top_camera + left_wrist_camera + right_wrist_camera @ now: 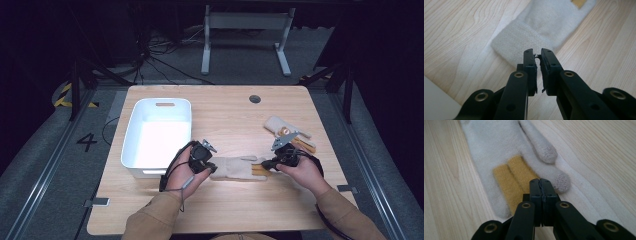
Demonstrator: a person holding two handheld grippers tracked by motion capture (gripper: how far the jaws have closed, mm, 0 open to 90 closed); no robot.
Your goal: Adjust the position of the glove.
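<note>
A pale wooden table [230, 200] stands on grey carpet in a dark room, and near its front middle lies a cream knitted glove with two mustard-yellow fingertips [239, 167], flat, cuff toward the person's left. The left gripper [212, 167] sits at the cuff; in the left gripper view its jaws stand a narrow slit apart, and whether any cuff fabric is caught between them cannot be told, since the jaws cover that edge. The right gripper [264, 164] is at the finger end, its jaws pressed tightly together over the yellow tips; whether they pinch any fabric is hidden beneath them. Just left of the left hand [186, 172], a white rectangular plastic bin [131, 135] reaches close to the table's left edge. Behind the right gripper lies a second cream glove with yellow tips [285, 129], partly covered by the grey plate on that gripper. Bare wood lies open between the gloves and the far edge, and in front of the hands.
</note>
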